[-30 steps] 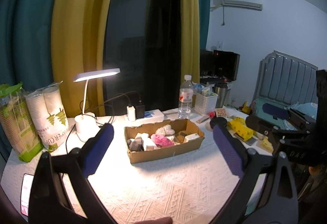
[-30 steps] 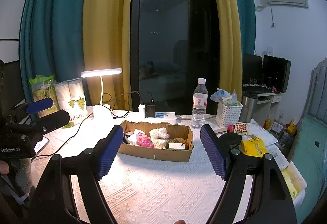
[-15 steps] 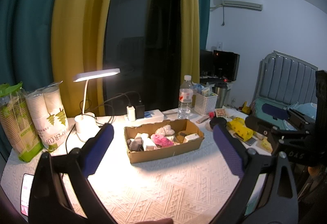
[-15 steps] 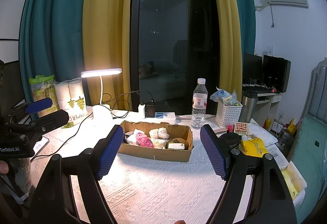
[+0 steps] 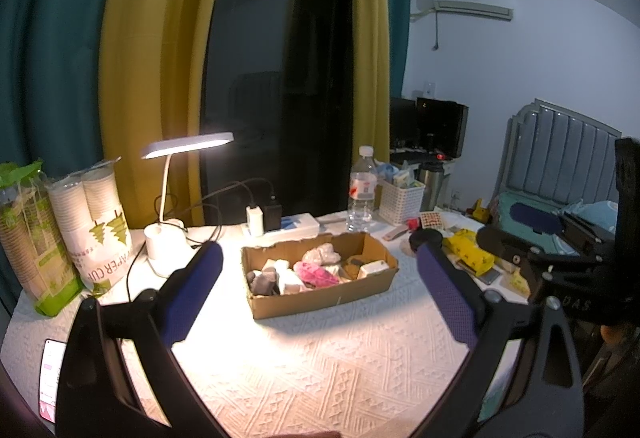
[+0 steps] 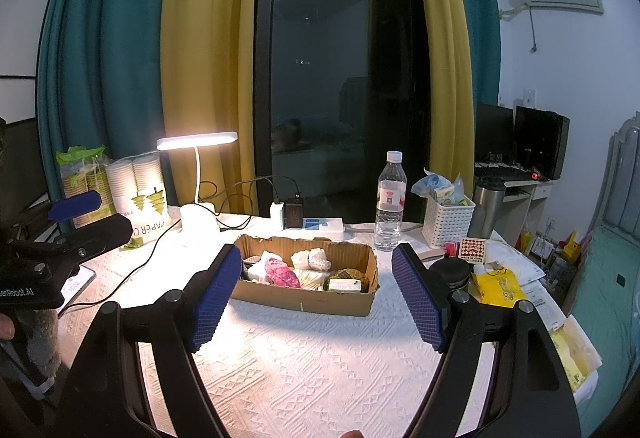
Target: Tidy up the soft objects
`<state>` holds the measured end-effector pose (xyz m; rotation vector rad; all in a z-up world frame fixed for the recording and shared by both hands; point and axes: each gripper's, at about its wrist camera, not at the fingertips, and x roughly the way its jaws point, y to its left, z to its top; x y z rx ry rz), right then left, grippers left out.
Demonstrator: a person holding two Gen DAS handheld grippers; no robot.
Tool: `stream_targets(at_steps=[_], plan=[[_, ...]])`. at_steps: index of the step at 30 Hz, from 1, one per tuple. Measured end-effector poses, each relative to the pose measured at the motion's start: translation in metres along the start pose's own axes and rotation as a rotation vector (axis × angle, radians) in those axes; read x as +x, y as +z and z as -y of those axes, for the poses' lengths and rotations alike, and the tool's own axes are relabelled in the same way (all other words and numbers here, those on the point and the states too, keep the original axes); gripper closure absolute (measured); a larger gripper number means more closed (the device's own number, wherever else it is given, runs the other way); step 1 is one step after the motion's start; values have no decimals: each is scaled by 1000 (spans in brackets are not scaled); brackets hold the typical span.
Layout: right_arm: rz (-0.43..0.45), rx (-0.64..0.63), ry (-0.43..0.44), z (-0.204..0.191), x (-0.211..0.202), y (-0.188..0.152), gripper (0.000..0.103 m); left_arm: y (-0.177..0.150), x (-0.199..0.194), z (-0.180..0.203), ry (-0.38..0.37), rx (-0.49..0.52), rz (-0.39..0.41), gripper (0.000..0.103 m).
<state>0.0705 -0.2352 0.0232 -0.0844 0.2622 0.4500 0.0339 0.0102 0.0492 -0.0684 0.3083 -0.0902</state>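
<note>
the left gripper (image 5: 318,282) and the right gripper (image 6: 316,286) both hang spread wide with nothing between their blue pads, above the white patterned tablecloth (image 6: 320,370). past them sits the cardboard box (image 6: 304,300) at mid-table, holding the soft objects (image 6: 282,272), a pink one among pale bundles. beyond it stand a lit desk lamp (image 6: 196,142), a water bottle (image 6: 391,202) and a white basket (image 6: 448,220).

- cardboard box (image 6: 304,302) lower centre: near wall hides bottoms of soft objects (image 6: 282,272) inside; small ones too small to tell
- phone (image 5: 52,374) lower left of left wrist frame: cut by edge
- right gripper (image 5: 536,238) at right edge there: cut off
- paper cups (image 5: 96,222) label partly hidden
</note>
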Motion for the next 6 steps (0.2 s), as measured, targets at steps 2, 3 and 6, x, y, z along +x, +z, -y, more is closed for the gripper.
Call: stream_targets(at_steps=[2,3,6], plan=[[-1,-1,0,0,0,0,22,0,0,1,-7,4,-2,4],[-1,-1,1,0,0,-1,23,1,1,2,-16,8,-6,4],[-9,-5,12,-1,6,-3,23,8,9,7,-45,28,-18,4]])
